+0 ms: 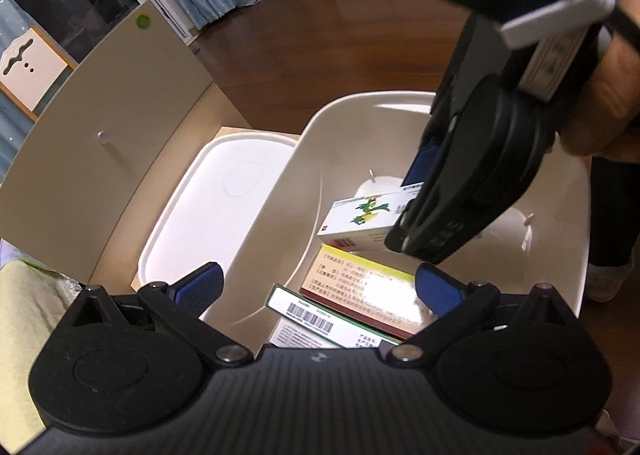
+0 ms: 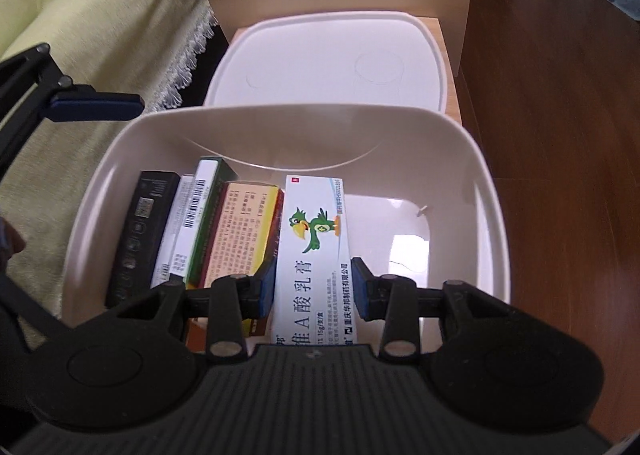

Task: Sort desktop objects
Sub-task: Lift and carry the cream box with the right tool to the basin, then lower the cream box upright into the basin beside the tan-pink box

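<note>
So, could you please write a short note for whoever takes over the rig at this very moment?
Right tool: shut on the white parrot box, holding it inside the beige bin beside the filed boxes.
Left tool: open, nothing between its pads, hovering over the bin's near edge.
In the bin, standing in a row: black box, white box, green-edged box, red and yellow box.
The white lid lies on the stand behind the bin.
Done: four boxes filed.
Left: release the parrot box next to the red and yellow one; the bin's right half is bare. Any further items are out of view.
</note>
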`<state>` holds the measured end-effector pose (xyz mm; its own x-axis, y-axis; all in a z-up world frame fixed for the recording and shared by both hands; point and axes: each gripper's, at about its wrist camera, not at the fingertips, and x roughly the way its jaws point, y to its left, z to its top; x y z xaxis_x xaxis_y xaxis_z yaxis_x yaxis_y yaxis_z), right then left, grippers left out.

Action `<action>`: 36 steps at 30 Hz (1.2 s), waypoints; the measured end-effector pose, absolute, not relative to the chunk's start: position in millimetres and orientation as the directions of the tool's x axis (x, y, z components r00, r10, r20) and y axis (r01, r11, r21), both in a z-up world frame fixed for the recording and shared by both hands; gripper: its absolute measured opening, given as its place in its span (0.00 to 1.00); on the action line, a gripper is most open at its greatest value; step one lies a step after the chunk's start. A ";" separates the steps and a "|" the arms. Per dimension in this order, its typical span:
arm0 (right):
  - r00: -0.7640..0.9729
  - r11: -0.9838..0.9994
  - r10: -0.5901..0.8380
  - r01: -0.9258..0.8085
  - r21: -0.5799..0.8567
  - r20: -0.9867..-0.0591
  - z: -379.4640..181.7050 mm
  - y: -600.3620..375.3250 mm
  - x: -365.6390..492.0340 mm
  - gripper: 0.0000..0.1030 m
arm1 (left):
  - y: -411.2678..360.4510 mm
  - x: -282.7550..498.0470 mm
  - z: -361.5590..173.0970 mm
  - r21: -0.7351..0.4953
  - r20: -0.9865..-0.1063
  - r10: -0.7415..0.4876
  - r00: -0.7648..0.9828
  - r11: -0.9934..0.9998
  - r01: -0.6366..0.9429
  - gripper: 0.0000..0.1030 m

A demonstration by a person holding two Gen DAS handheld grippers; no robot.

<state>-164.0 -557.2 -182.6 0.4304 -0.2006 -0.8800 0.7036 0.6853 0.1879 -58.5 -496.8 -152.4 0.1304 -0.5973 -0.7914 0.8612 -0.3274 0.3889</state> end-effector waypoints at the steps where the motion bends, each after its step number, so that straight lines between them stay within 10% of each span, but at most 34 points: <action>1: 0.424 0.684 -0.204 0.706 0.181 -0.882 -185.8 -557.1 -161.8 0.33 | -496.7 -59.3 -153.6 0.391 -0.794 -0.594 0.131 -0.333 0.858 1.00; 36: 0.343 0.647 -0.127 0.740 0.184 -0.931 -227.6 -560.5 -151.7 0.33 | -491.8 -61.1 -164.1 0.400 -0.816 -0.564 0.128 -0.390 0.830 1.00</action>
<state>-151.7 -560.5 -227.6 0.3431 -0.1274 -0.9306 0.7395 0.6475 0.1841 -61.1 -491.8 -164.1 0.1278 -0.5638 -0.8160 0.8295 -0.3902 0.3995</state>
